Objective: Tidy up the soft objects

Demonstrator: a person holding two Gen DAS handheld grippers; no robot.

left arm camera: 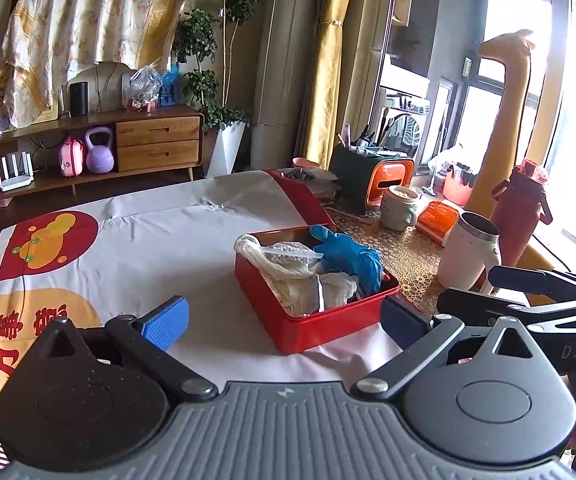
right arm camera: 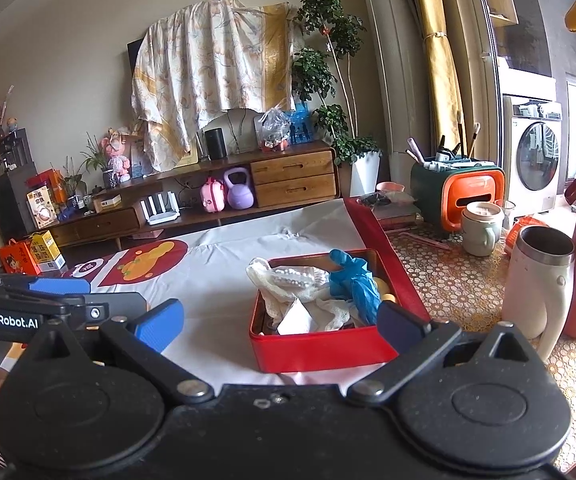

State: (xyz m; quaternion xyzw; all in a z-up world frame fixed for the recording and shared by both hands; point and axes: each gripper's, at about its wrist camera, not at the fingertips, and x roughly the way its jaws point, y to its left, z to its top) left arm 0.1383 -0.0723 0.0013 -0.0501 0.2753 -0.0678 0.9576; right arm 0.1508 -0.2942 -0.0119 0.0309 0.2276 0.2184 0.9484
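Lying in one red tin (left arm camera: 319, 326) on the worktop (left arm camera: 168, 240): one blue glove (left arm camera: 347, 256), one white mesh bag (left arm camera: 264, 260), one clear packet of white beads (left arm camera: 291, 254), further white cloth (left arm camera: 335, 288) bunched at the near side; a yellow item (right arm camera: 387, 286) showing partly, kind not discernible. Sitting near the right border of the white printed cover (left arm camera: 216, 216), with open cover stretching to the left and toward the near edge. Hovering short of the tin, well above the cover: left tool (left arm camera: 284, 316), blue pads spread wide, gripping nothing; right tool (right arm camera: 280, 320), pads likewise spread wide, gripping nothing. Standing right of the tin on the patterned surface: one white cup (left arm camera: 469, 254), one red bottle (left arm camera: 521, 212), one pale green mug (left arm camera: 397, 208).
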